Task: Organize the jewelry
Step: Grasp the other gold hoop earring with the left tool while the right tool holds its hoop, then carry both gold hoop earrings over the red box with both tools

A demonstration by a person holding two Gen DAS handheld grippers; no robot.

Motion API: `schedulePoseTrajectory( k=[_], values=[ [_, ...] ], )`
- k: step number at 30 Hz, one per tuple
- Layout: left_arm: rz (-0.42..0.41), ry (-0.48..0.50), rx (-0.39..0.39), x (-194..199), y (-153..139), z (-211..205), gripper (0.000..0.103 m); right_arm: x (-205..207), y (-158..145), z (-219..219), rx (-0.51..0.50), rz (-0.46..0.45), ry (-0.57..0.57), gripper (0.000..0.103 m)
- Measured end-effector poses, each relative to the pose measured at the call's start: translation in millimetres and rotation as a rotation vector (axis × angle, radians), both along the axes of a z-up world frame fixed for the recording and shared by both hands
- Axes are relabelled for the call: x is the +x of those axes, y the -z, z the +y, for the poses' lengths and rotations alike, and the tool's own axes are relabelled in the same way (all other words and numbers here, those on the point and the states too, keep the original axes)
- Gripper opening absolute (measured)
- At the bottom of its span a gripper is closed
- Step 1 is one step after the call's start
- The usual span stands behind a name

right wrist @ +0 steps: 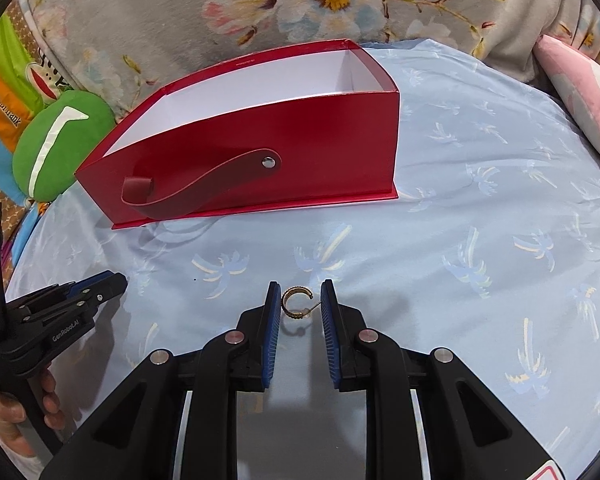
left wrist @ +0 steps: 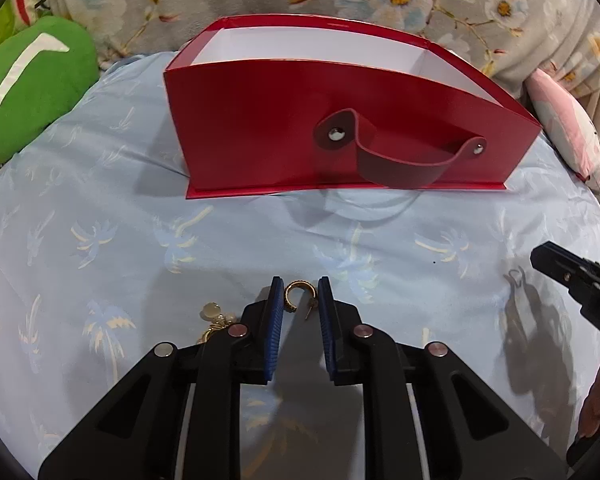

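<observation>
Left claw (left wrist: 299, 300): pinched a gold hoop earring (left wrist: 294, 295).
Right claw (right wrist: 300, 302): pinched its twin (right wrist: 296, 301).
Handling: light, stiff, slippery; gripped across the hoop.

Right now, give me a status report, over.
Left tool shut on one gold hoop. Right tool shut on second gold hoop. Red box open ahead, nothing in between. Pearl pieces beside left tool.

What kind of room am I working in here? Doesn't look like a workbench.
Most likely a bedroom, on a bed: the work surface is a soft blue palm-print sheet, with a floral blanket bunched behind the red box, plus a pink pillow and a green plush cushion at the edges.
</observation>
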State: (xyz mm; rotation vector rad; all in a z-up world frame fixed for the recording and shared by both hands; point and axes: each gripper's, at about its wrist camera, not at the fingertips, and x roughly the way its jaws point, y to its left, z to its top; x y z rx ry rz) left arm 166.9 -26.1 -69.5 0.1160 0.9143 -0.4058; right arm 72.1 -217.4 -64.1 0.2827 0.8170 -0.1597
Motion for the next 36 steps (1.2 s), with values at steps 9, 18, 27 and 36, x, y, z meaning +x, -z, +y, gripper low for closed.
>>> schedulePoseTrajectory(
  k=[9, 18, 27, 36],
  values=[
    [-0.006, 0.000, -0.039, -12, -16, 4, 0.017, -4, -9, 0, 0.004, -0.025, 0.000, 0.019],
    [-0.091, -0.015, -0.087, -37, -72, 14, 0.017, -22, -43, 17, -0.010, -0.108, -0.034, 0.019],
    [-0.226, -0.036, -0.145, -36, -138, 21, 0.017, -30, -106, 33, -0.068, -0.248, -0.080, 0.019],
    [-0.377, -0.046, -0.155, 9, -196, 1, 0.017, 14, -167, 25, -0.135, -0.378, -0.093, 0.019]
  ],
)
